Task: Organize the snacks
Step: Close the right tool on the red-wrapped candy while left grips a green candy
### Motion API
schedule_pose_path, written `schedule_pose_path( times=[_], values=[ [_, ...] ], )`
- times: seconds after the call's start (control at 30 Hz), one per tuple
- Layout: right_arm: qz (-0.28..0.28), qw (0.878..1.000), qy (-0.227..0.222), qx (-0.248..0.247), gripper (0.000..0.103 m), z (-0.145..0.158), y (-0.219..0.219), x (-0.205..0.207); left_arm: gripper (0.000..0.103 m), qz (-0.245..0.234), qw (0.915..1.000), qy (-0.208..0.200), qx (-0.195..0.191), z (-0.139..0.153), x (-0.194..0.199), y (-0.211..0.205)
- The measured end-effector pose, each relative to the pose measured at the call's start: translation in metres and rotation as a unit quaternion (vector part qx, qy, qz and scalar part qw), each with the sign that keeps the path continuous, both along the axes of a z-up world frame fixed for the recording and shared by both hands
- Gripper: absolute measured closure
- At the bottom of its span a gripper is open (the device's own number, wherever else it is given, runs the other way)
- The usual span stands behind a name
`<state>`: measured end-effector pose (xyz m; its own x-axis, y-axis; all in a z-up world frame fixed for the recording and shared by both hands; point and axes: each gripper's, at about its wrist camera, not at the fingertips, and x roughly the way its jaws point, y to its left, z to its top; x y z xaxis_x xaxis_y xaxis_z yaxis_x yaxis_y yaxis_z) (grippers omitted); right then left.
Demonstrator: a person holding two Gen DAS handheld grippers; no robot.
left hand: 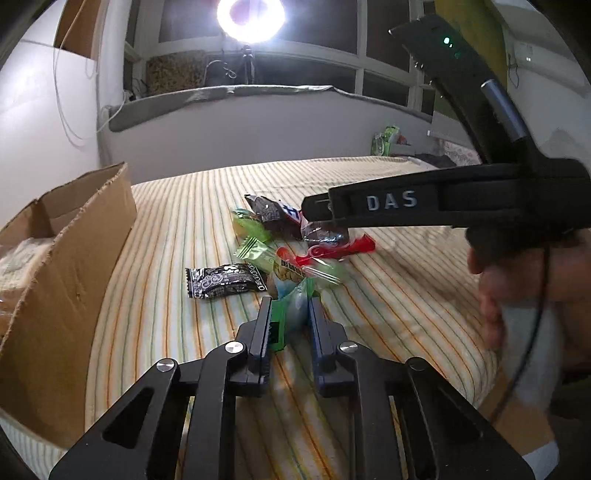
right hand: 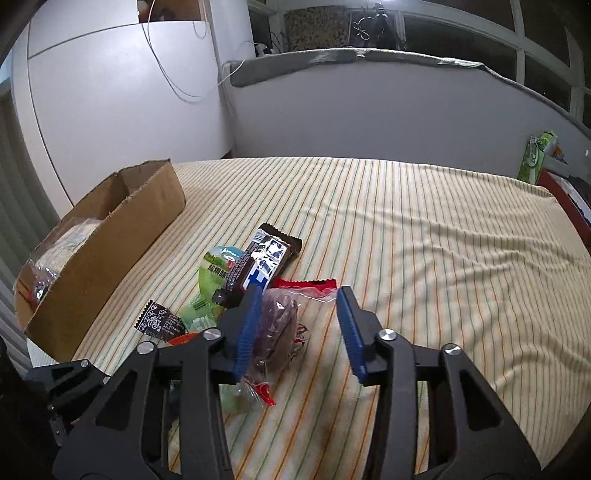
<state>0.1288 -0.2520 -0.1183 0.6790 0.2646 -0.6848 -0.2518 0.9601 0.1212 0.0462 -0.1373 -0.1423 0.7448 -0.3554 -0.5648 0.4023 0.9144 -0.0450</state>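
Note:
A pile of snack packets lies on the striped bed sheet (left hand: 399, 295). In the left wrist view my left gripper (left hand: 290, 307) is shut on a green and light-blue packet (left hand: 295, 310) at the near edge of the pile. My right gripper (right hand: 299, 295) straddles a purple-brown snack in a clear wrapper with red ends (right hand: 277, 325). Its left pad touches the wrapper; the right pad stands apart, so it is open. From the left wrist view the right gripper (left hand: 314, 212) hovers side-on over that snack (left hand: 325, 236). A dark chocolate bar (right hand: 264, 260) lies just beyond.
An open cardboard box (left hand: 66, 240) (right hand: 110, 229) holding bagged items stands at the left edge of the bed. A black packet (left hand: 225, 282) and green packets (left hand: 255, 229) lie in the pile. A person's hand (left hand: 517, 288) holds the right gripper. A ring light (left hand: 251, 14) glares at the window.

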Motion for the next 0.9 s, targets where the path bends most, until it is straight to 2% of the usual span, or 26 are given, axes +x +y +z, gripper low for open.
schedule_pose_path(
  times=[0.1, 0.13, 0.33, 0.4, 0.43, 0.47, 0.53, 0.6, 0.63, 0.77, 0.9],
  values=[
    [-0.002, 1.0, -0.001, 0.003, 0.065, 0.001, -0.003, -0.004, 0.09, -0.001, 1.0, 0.001, -0.005, 0.0, -0.001, 0.001],
    [-0.003, 1.0, -0.003, 0.004, 0.067, 0.002, -0.004, -0.005, 0.096, 0.0, 1.0, 0.002, -0.009, 0.001, -0.001, 0.003],
    [-0.009, 1.0, -0.009, 0.023, 0.071, 0.011, -0.012, -0.015, 0.097, 0.002, 0.9998, 0.008, -0.017, 0.004, -0.006, 0.008],
    [-0.01, 0.999, 0.002, 0.03, 0.065, 0.008, -0.014, -0.014, 0.097, 0.003, 0.9999, 0.007, -0.015, 0.006, -0.009, 0.009],
    [-0.01, 0.999, 0.01, 0.036, 0.052, 0.006, -0.016, -0.013, 0.098, 0.003, 0.9999, 0.006, -0.015, 0.006, -0.011, 0.01],
    [-0.01, 0.999, 0.022, 0.043, 0.044, 0.003, -0.016, -0.011, 0.098, 0.002, 0.9999, 0.006, -0.016, 0.006, -0.013, 0.011],
    [-0.008, 0.998, 0.028, 0.057, 0.044, -0.002, -0.017, -0.008, 0.098, 0.001, 0.9999, 0.005, -0.014, 0.006, -0.016, 0.012],
    [-0.005, 0.997, 0.035, 0.072, 0.05, -0.007, -0.015, -0.005, 0.098, 0.003, 0.9999, 0.009, -0.015, 0.005, -0.013, 0.013],
    [0.001, 0.996, 0.036, 0.081, 0.064, -0.009, -0.014, -0.004, 0.098, 0.003, 0.9998, 0.009, -0.017, 0.005, -0.013, 0.013],
    [0.011, 0.997, 0.024, 0.074, 0.072, -0.006, -0.006, -0.008, 0.098, 0.003, 0.9998, 0.001, -0.02, 0.01, -0.014, 0.015],
    [-0.007, 0.997, -0.004, 0.078, 0.076, 0.004, -0.012, -0.014, 0.098, 0.004, 0.9998, -0.004, -0.021, 0.012, -0.015, 0.016]
  ],
)
